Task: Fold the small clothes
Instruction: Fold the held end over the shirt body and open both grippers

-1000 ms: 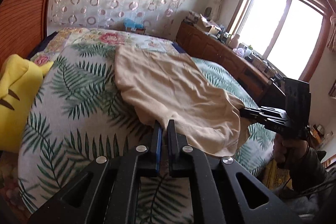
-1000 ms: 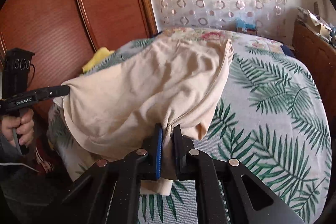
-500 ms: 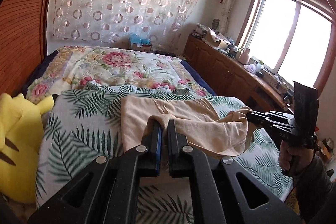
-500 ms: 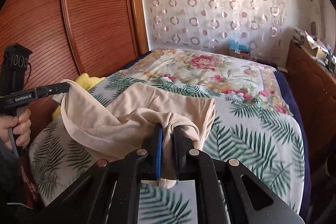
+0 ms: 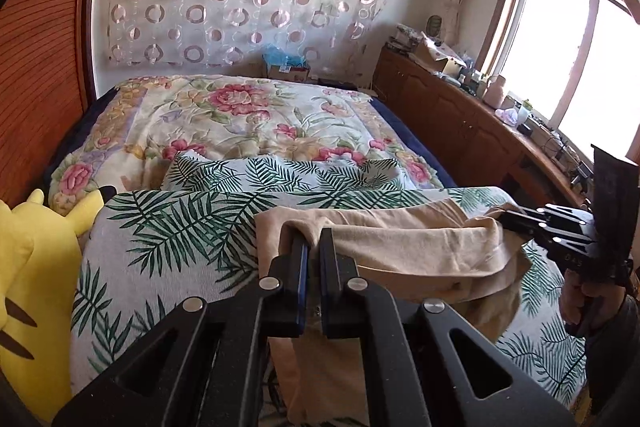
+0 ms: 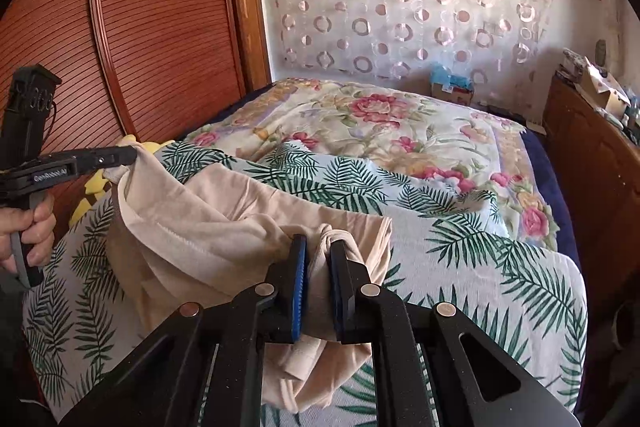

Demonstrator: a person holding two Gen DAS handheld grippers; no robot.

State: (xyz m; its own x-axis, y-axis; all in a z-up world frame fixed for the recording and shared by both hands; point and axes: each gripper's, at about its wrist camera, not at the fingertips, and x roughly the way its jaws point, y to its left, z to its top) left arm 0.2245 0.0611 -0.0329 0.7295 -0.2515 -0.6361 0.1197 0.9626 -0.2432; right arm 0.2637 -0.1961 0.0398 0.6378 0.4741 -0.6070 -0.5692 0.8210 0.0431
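Observation:
A beige garment (image 5: 400,247) lies doubled over on the palm-leaf sheet (image 5: 168,227) at the near end of the bed, strung between both grippers. My left gripper (image 5: 314,239) is shut on one edge of it; the right wrist view shows the left gripper (image 6: 132,155) at the far left with cloth hanging from its tip. My right gripper (image 6: 318,251) has a bunched fold of the beige garment (image 6: 208,219) between its blue pads. Its jaws are opening, and the cloth still fills the gap. In the left wrist view, the right gripper (image 5: 505,219) meets the garment's other end.
A yellow plush toy (image 5: 28,287) sits at the bed's left edge. A floral quilt (image 5: 248,115) covers the far half of the bed. A slatted wooden wardrobe door (image 6: 140,27) stands on the left. A cluttered wooden cabinet (image 5: 460,123) runs under the window on the right.
Both grippers have drawn back toward the near end of the bed with the garment. The cloth, spread wide before, now lies bunched and folded over. The right jaws stand slightly wider.

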